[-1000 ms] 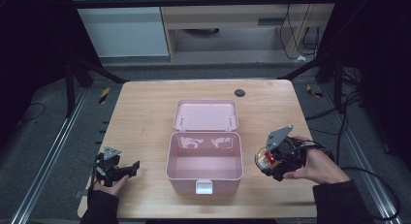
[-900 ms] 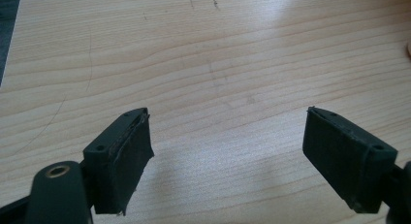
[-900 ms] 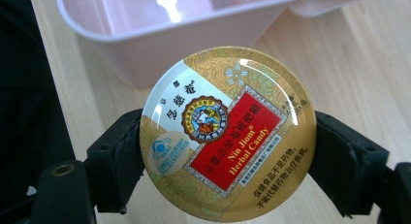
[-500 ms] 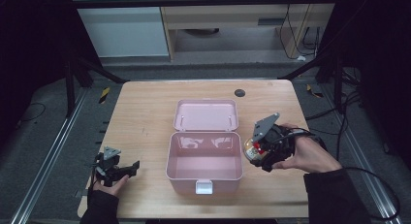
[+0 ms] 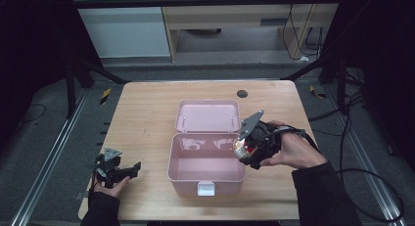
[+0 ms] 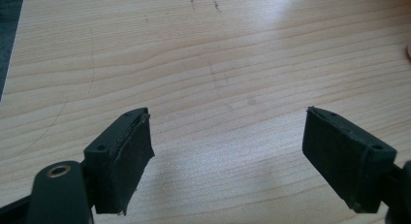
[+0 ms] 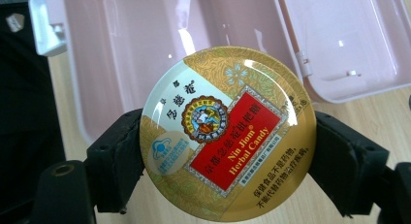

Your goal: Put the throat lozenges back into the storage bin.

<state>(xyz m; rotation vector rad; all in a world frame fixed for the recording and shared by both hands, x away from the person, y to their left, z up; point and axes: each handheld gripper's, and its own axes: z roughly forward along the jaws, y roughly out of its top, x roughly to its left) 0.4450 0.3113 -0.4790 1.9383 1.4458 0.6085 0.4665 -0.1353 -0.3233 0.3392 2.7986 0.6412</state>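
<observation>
Right gripper (image 5: 244, 150) clamps candy tin (image 7: 228, 134) over pink box (image 5: 205, 174) | left gripper (image 5: 128, 169) jaws apart

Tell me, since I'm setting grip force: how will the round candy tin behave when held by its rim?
The Nin Jiom herbal candy tin looks rigid, so probably won't flex. Its glossy curved rim may slip or pivot between the right gripper pads. Set on edge, it could roll.

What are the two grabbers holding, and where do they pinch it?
The right gripper pinches a round candy tin by its opposite side edges, above the pink box. The left gripper is open, holding nothing.
</observation>
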